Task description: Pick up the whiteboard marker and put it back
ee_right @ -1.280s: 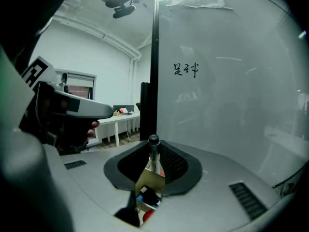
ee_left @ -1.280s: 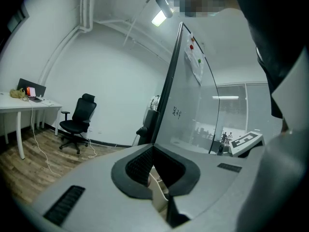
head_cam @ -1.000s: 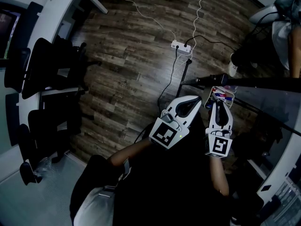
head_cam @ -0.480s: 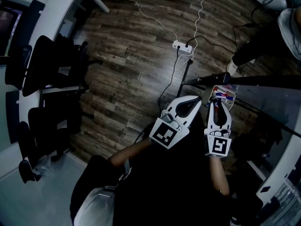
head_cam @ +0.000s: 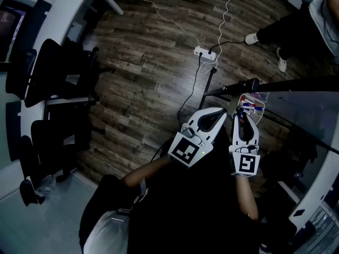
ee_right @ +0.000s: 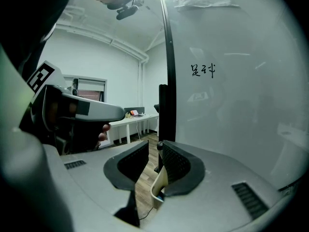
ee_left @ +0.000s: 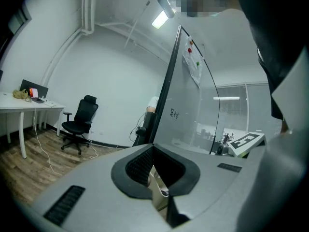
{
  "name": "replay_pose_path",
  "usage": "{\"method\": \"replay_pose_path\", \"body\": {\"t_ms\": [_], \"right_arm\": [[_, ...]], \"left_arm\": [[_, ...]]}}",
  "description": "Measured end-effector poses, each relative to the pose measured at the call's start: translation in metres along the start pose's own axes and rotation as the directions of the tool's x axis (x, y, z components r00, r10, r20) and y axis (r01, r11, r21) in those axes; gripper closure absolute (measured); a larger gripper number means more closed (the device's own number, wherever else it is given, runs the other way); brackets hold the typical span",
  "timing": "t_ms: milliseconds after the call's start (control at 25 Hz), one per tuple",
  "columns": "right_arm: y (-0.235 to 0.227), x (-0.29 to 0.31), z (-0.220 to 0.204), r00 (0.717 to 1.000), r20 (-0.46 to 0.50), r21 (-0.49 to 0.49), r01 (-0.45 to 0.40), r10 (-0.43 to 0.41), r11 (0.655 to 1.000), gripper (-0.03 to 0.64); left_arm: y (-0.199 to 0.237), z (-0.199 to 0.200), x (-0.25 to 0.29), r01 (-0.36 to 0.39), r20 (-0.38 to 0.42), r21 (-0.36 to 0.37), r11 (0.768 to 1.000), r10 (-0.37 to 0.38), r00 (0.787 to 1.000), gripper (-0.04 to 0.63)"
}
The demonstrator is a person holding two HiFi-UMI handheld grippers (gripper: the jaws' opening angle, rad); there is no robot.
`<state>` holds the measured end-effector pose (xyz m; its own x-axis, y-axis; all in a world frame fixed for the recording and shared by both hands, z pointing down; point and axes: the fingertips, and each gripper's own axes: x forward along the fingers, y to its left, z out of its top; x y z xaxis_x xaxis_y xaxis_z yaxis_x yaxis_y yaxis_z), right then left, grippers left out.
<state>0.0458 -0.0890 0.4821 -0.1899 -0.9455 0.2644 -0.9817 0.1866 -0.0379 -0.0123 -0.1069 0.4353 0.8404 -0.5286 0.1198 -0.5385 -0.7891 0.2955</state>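
A small holder point(head_cam: 255, 100) with red and blue whiteboard markers point(head_cam: 250, 108) hangs at the lower edge of the whiteboard point(head_cam: 302, 110). In the head view my right gripper point(head_cam: 241, 116) has its tips just short of the holder. In the right gripper view the beige holder point(ee_right: 159, 183) shows under the right gripper point(ee_right: 153, 151). Its jaws stand a narrow gap apart, with floor showing between them and no marker in the gap. My left gripper point(head_cam: 216, 113) hangs beside it to the left, tips together and empty. In the left gripper view a beige part point(ee_left: 157, 187) shows behind the left gripper point(ee_left: 152, 149).
A black stand bar point(head_cam: 233, 89) runs under the whiteboard's edge. A power strip point(head_cam: 204, 52) and cables lie on the wooden floor. Black office chairs point(head_cam: 50, 73) and a white desk point(head_cam: 63, 7) stand at the left. Another person's legs point(head_cam: 275, 30) are at the top right.
My right gripper has edged forward, closer to the marker holder. The left gripper has stayed put. The other person's feet at the top right have shifted further away.
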Motion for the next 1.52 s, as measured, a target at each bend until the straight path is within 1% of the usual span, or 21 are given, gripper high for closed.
{"method": "replay_pose_path", "body": {"t_ms": [80,400,680,800,1000,1200,1520], "right_arm": [[0.001,-0.002,0.001,1.0,0.006,0.004,0.003,-0.003,1.0,0.537],[-0.009,-0.015,0.01,0.997,0.049,0.044,0.058,-0.06,0.997,0.54],[-0.013,-0.035,0.011,0.993,0.046,0.065,0.108,-0.111,0.992,0.58],[-0.017,-0.048,0.012,0.992,0.036,0.098,0.117,-0.121,0.988,0.594],[-0.021,-0.064,0.024,0.987,0.063,0.117,0.136,-0.145,0.984,0.598],[-0.028,-0.079,0.027,0.988,0.08,0.133,0.122,-0.133,0.984,0.601],[-0.038,-0.105,0.036,0.99,0.121,0.151,0.047,-0.065,0.987,0.603]], "left_arm": [[-0.001,0.0,-0.001,0.0,0.002,0.002,1.0,0.0,1.0,0.588],[-0.005,0.002,-0.01,0.005,0.014,0.012,1.0,-0.005,1.0,0.588],[-0.016,0.004,-0.016,0.034,0.028,0.008,0.999,-0.034,0.999,0.588],[-0.019,0.009,-0.019,0.042,0.044,-0.001,0.999,-0.042,0.998,0.588],[-0.024,0.013,-0.022,0.05,0.059,0.004,0.999,-0.05,0.997,0.588],[-0.035,0.014,-0.022,0.034,0.067,0.011,0.999,-0.035,0.997,0.588],[-0.068,0.009,-0.02,-0.014,0.077,0.028,1.0,0.011,0.997,0.588]]}}
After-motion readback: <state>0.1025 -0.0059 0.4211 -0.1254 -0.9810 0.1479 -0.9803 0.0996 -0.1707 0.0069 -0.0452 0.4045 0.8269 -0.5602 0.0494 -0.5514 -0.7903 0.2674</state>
